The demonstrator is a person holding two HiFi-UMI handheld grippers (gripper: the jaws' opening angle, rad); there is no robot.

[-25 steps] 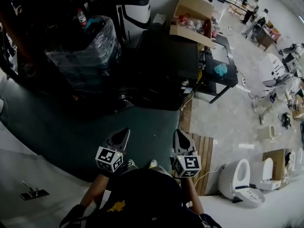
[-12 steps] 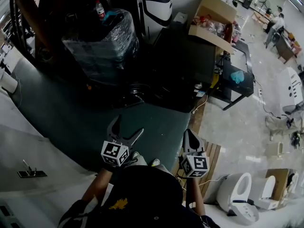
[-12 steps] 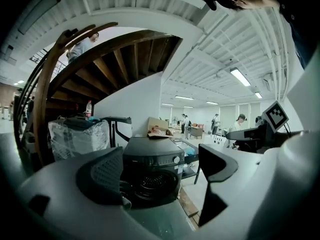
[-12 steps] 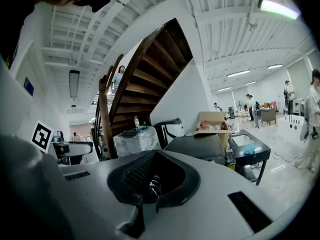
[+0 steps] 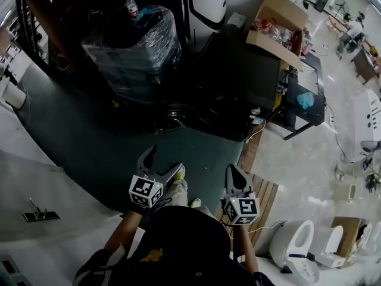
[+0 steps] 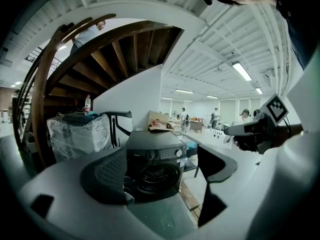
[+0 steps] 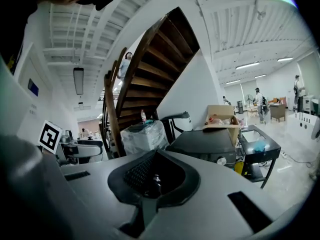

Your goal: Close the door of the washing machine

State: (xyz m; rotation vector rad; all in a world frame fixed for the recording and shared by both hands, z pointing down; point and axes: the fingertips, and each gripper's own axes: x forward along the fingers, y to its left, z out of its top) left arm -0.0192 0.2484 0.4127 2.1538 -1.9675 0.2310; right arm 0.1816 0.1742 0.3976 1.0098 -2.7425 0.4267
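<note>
The left gripper [image 5: 165, 159] has its jaws spread wide with nothing between the pads; they have just been opening. The right gripper [image 5: 232, 173] has its jaws pressed together and holds nothing. Each carries a cube with black-and-white square markers, the left cube [image 5: 144, 192] and the right cube [image 5: 241, 209], and these patterns are the only clear print close by. Both grippers point ahead and slightly down, well apart from the washing machine [image 6: 155, 149], a dark front-loader that the left gripper view frames between its open jaws. Its round front opening shows the perforated drum [image 6: 154, 175], and in the head view the round door [image 5: 172, 113] appears swung out at the front left. A pale sticker [image 6: 183, 160] sits on the front panel below a silver knob [image 6: 178, 153]; its print is too small to read. An open cardboard box [image 5: 280, 22] rests just behind the machine's top. To the left stands a plastic-wrapped bundle [image 5: 134, 46] with a red-labelled bottle [image 5: 130, 6] on it, beneath a wooden staircase [image 6: 100, 49]. The floor under the grippers is a dark green mat [image 5: 89, 142], edged on the right by wooden slats [image 5: 262, 195] and then pale tiles [image 5: 297, 159]. White toilets [image 5: 292, 243] stand at the lower right.
</note>
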